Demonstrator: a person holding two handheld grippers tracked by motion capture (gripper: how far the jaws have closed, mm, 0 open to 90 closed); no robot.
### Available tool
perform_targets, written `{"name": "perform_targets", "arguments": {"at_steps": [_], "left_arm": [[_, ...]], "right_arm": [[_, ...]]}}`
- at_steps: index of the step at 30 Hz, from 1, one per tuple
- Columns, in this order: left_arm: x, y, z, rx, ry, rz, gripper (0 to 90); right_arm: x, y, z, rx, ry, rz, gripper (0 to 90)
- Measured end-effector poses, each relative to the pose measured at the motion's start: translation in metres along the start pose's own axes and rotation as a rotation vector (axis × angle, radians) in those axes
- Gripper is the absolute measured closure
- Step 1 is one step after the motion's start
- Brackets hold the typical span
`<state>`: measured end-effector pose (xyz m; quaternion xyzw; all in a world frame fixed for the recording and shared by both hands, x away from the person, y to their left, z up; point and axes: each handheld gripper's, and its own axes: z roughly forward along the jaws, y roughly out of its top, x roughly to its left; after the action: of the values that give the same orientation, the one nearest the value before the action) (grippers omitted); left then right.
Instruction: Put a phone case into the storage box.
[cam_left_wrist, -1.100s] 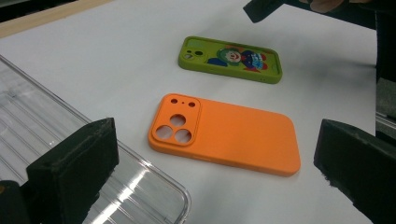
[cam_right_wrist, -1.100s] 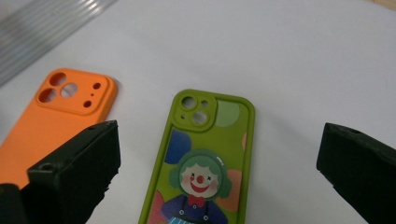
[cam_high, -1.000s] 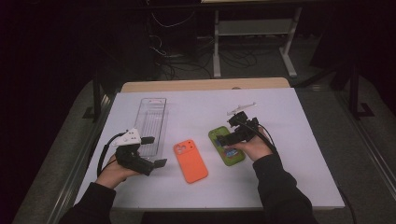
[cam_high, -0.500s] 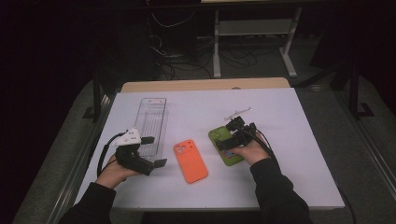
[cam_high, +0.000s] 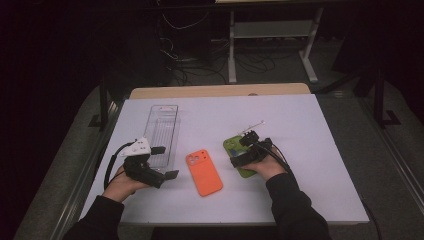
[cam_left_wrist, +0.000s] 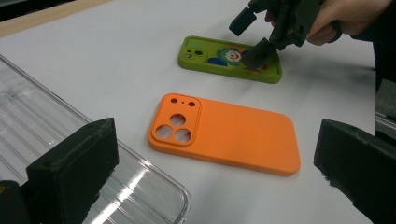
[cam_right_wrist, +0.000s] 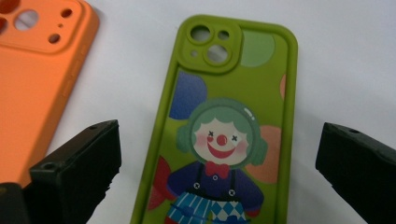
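A green phone case (cam_high: 231, 146) with a clown picture lies face down right of centre on the white table. My right gripper (cam_high: 240, 151) hovers just over it, open, with the case (cam_right_wrist: 224, 130) between the spread jaws and nothing held. An orange phone case (cam_high: 204, 172) lies face down in the middle, and its corner (cam_right_wrist: 32, 79) appears at the left of the right gripper view. My left gripper (cam_high: 164, 162) rests open near the front left, pointing at the orange case (cam_left_wrist: 224, 135). Beyond it I see the green case (cam_left_wrist: 219, 58) and the right gripper (cam_left_wrist: 250, 35).
A clear ribbed plastic tray (cam_high: 164, 132) lies lengthwise at the left, beside the left gripper, and its edge (cam_left_wrist: 56, 135) is under the left jaw. The white table top (cam_high: 310, 130) has bare room at the right and back. Dark floor with cables lies beyond.
My right gripper has shifted a little toward the person and lower over the green case. The left gripper and both cases have stayed put.
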<state>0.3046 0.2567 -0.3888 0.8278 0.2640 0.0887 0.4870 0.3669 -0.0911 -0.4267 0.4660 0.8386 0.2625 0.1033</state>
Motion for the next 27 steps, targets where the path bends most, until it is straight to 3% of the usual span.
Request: {"name": "perform_targets", "arguments": {"at_steps": [15, 27], "left_arm": [[0.0, -0.001, 0.001, -0.001, -0.006, 0.001, 0.0], [0.0, -0.001, 0.001, -0.002, -0.007, -0.001, 0.0]], "right_arm": [[0.005, -0.008, 0.012, 0.054, -0.016, 0.001, 4.0], [0.006, -0.011, 0.01, 0.044, -0.047, -0.006, 10.7]]}}
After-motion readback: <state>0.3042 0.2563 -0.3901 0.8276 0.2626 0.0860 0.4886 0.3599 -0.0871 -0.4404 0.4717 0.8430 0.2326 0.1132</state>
